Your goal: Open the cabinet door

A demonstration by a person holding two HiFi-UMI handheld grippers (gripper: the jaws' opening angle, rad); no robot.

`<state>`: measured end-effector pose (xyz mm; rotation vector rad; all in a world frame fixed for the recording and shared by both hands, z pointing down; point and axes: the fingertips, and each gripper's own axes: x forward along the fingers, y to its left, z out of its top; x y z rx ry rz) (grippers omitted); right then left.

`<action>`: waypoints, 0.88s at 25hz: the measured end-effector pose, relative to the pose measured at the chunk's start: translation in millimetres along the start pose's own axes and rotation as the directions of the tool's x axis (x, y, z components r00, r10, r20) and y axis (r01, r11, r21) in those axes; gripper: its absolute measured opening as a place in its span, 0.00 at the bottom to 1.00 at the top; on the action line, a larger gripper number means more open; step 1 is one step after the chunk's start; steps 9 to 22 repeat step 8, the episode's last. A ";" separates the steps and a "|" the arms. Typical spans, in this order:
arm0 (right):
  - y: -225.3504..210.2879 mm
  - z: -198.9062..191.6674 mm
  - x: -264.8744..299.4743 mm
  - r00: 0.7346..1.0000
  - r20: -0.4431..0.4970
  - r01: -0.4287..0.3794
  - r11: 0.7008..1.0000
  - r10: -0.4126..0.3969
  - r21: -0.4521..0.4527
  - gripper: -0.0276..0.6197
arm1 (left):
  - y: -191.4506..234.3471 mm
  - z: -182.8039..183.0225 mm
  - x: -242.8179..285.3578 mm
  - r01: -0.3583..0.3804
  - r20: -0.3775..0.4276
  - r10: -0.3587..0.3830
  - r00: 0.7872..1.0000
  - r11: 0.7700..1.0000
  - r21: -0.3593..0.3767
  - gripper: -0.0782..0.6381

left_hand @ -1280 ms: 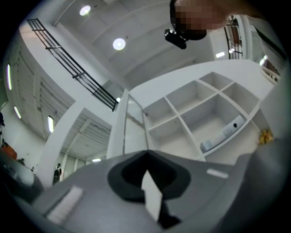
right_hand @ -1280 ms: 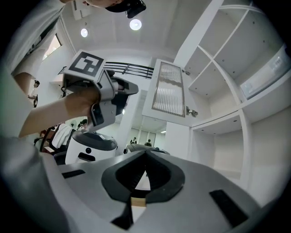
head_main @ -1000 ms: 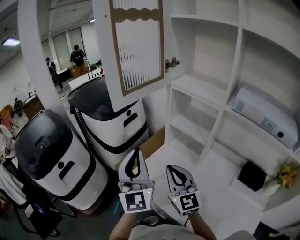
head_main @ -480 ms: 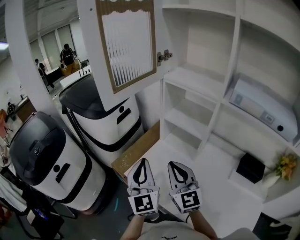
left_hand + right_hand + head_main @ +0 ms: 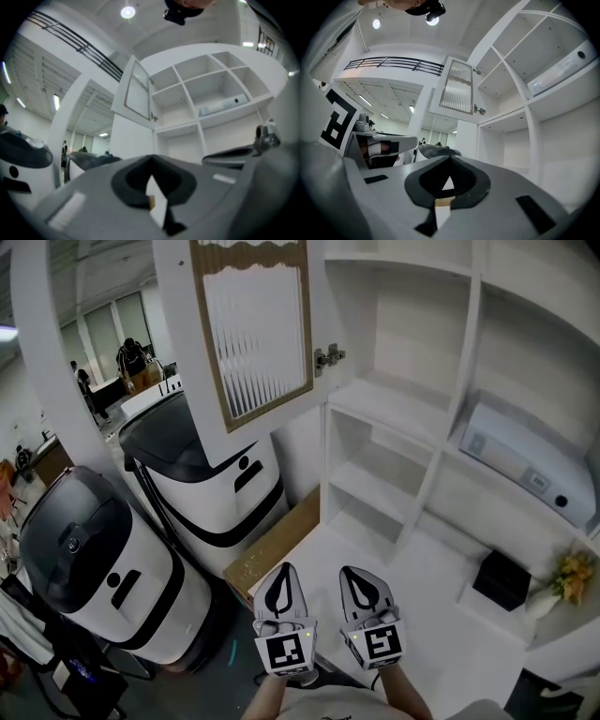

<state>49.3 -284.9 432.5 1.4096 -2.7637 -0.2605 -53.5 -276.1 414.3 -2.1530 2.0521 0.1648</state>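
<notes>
Head view: cabinet door [image 5: 251,338] is swung wide off the top-left bay of the shelf unit [image 5: 473,381], hinge [image 5: 328,357] exposed. Left gripper [image 5: 282,577] and right gripper [image 5: 364,582] sit low, side by side, well below it.
Left gripper view: jaws clenched, nothing between.
Right gripper view: same, clenched, empty.
Looks done. If more swing is needed, push at its free edge only.

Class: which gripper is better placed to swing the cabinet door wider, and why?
Left, probably: the open cabinet door hangs above on its side, nearer the left gripper than the right gripper. Both are shut and empty.
</notes>
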 end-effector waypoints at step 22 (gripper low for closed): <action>0.2 -6.4 1.2 1.000 0.012 -0.002 1.000 0.002 0.012 0.04 | 6.6 -3.2 -1.6 -0.015 -0.009 0.014 1.000 1.000 -0.008 0.12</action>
